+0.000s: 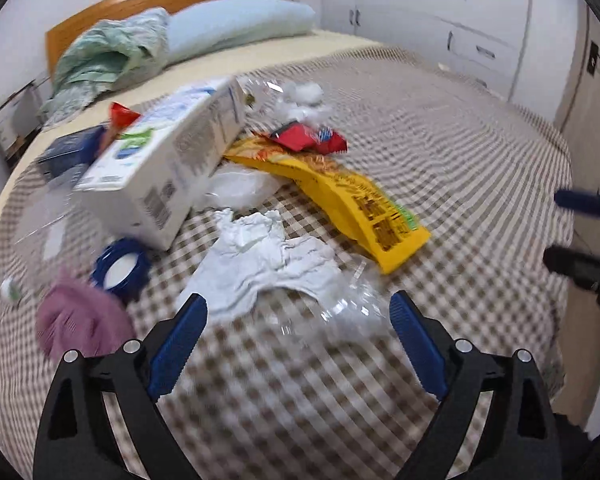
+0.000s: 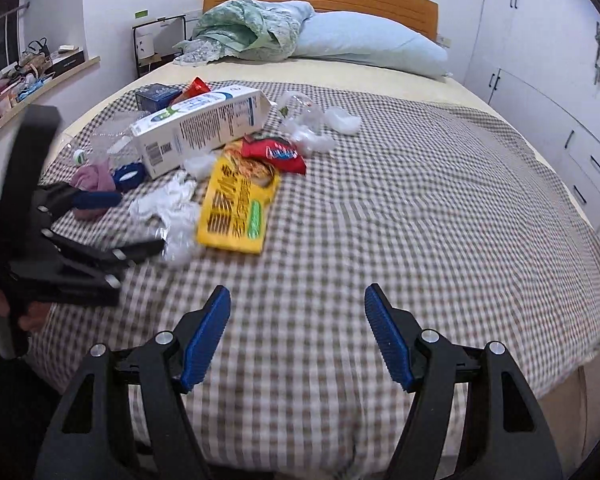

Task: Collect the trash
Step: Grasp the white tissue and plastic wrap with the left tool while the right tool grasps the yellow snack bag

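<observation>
Right, both claws hang over the bed (image 2: 420, 184) with its soft brown-and-white checked cover, and the trash lies heaped toward the bed's left side in the right wrist view. Left claw (image 1: 298, 312) is spread wide, nothing between its ribbed blue pads; just beyond its tips lie a crumpled white tissue (image 1: 260, 256) and a crinkly clear plastic wrapper (image 1: 352, 312). Right claw (image 2: 298, 308) is also released, holding nothing, over bare checked cloth well apart from the heap.

Counting the heap: 1 long white cardboard carton (image 2: 204, 124) lying on its side, stiff and boxy. 1 flat glossy yellow snack bag (image 2: 236, 204) just beside the tissue. 1 shiny red foil packet (image 2: 276, 154) at the yellow bag's far end. 1 small dark blue box (image 2: 156, 96) behind the carton, with a second red wrapper (image 2: 196, 87) poking up next to it. 1 round blue ribbed lid (image 1: 120, 268) at the carton's near corner, and 1 soft mauve cloth bundle (image 1: 80, 320) beside it. More white crumpled tissue and clear plastic (image 2: 320, 124) sit past the carton's far end; motion blur keeps me from counting those pieces.

At the headboard: 1 pale blue pillow (image 2: 364, 44) and 1 rumpled green quilt (image 2: 244, 28).
</observation>
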Available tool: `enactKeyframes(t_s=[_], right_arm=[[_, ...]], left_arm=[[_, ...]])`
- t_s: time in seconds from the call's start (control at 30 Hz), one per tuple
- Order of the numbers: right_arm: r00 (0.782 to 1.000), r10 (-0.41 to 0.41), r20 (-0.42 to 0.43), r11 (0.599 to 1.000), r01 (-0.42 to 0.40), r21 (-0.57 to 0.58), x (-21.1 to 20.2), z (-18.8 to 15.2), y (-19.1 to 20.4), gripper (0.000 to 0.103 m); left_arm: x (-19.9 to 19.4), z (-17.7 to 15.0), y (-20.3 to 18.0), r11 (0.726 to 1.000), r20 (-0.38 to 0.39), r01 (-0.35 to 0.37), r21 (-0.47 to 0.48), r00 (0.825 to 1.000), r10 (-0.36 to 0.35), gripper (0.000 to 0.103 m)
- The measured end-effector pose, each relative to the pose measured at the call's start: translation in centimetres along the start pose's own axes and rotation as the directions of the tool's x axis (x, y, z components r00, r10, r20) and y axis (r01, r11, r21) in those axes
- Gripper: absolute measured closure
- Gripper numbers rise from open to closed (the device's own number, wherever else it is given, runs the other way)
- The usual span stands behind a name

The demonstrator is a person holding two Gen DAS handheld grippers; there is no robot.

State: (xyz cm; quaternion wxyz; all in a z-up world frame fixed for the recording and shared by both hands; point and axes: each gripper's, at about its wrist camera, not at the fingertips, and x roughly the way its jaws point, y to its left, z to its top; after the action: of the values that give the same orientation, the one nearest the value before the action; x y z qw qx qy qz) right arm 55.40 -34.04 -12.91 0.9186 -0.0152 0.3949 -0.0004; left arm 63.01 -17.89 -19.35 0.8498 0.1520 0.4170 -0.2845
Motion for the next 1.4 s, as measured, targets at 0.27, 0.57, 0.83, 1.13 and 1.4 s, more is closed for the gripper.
enactKeyframes(t_s=[0.27,0.57,0.83,1.13,1.4], right_arm=[[1.000,0.018,0.016,1.000,-0.017,-0.016,3.2,3.1,0.7,0.036],[0.997,0.071,-0.040,0.997,-0.070,0.021,8.0,5.2,1.7,0.036],[0.991,0.106,-0.087,0.994,-0.103,0.040,10.2,4.7,2.5,0.042],[0.973,0.200,-0.116,0.979,-0.193,0.070,9.5,4.5,1.4,0.098],[0.979,0.173,-0.106,0.979,-0.159,0.126,8.4,3.4,-1.1,0.103]], left_arm=[[4.1,1.4,2.5,0.985,-0.066,0.148,-0.094,0.986,-0.154,0.016],[3.5,1.8,5.4,0.980,-0.093,0.069,-0.185,0.992,-0.087,0.102],[-0.2,1.5,6.0,0.953,0.000,0.139,-0.270,0.990,-0.144,0.102],[0.7,1.8,3.7,0.927,0.003,0.197,-0.320,0.978,-0.207,0.052],[3.3,3.2,1.6,0.954,-0.081,0.082,-0.289,0.991,-0.110,0.045]])
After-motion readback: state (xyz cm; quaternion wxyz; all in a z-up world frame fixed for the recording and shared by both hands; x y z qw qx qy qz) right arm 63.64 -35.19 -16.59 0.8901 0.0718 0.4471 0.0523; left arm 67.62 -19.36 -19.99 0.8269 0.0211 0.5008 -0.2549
